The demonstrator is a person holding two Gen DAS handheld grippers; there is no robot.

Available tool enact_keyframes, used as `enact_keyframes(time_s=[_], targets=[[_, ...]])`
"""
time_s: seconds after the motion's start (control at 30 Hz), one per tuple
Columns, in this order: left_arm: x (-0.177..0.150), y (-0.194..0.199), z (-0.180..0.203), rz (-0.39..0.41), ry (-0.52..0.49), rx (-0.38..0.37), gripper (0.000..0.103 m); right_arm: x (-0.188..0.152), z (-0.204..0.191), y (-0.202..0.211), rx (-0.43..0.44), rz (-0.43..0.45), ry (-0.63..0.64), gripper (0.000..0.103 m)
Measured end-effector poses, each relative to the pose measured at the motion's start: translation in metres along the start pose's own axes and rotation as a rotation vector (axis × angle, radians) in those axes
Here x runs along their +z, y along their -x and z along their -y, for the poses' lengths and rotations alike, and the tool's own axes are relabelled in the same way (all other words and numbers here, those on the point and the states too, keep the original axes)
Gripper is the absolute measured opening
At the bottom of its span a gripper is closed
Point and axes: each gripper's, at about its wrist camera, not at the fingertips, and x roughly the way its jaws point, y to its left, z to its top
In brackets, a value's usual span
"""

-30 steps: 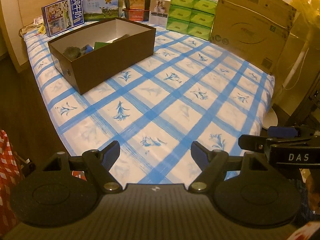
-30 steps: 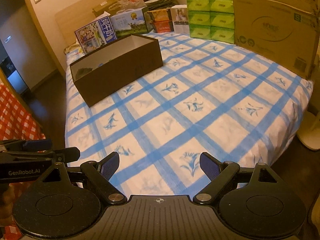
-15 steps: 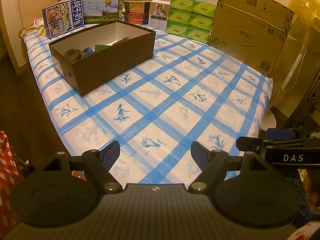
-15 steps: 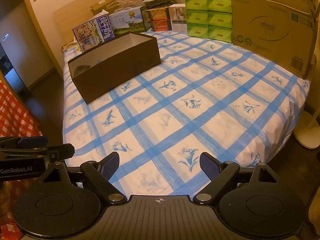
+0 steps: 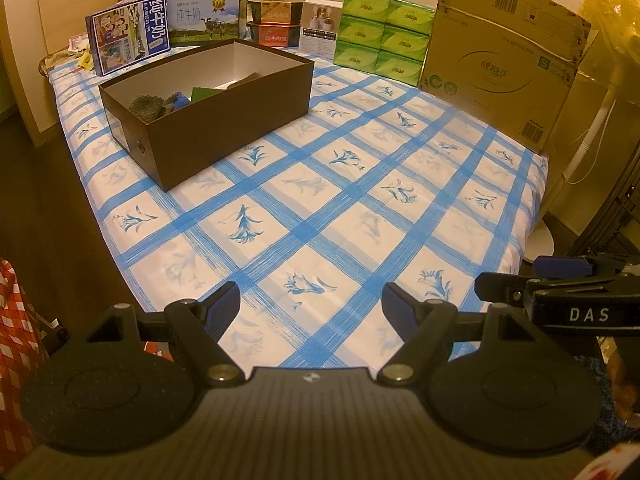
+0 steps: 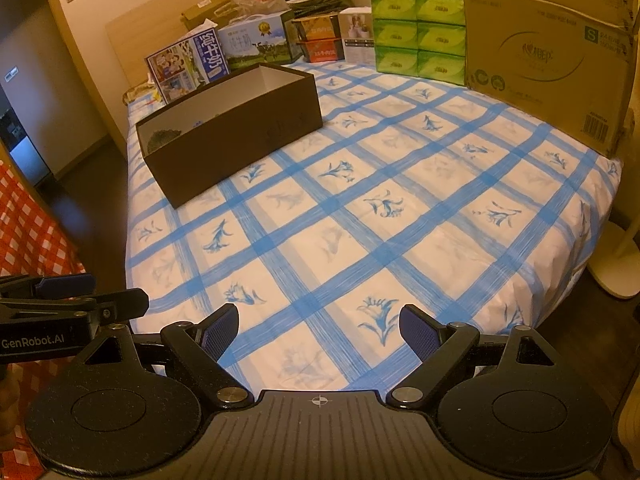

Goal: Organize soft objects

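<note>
soft objects heaped in brown box, grey, blue, green.

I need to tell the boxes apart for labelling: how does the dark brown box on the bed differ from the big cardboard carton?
The brown box is dark, low and open-topped, with soft items inside; the cardboard carton is tan, taller and printed with barcodes and a logo. The brown box lies flat near the bed's left edge; the cardboard carton stands at the right edge. Both rest on the blue checked bed cover.
</note>
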Motion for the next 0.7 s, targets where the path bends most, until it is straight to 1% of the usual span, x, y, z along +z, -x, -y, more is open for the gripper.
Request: enact_keyframes(time_s=[0.7], targets=[[0.0007, -0.0008, -0.0002, 0.002, 0.001, -0.002, 0.076, 0.0014, 0.0014, 0.0003, 0.002, 0.002, 0.000, 0.087]])
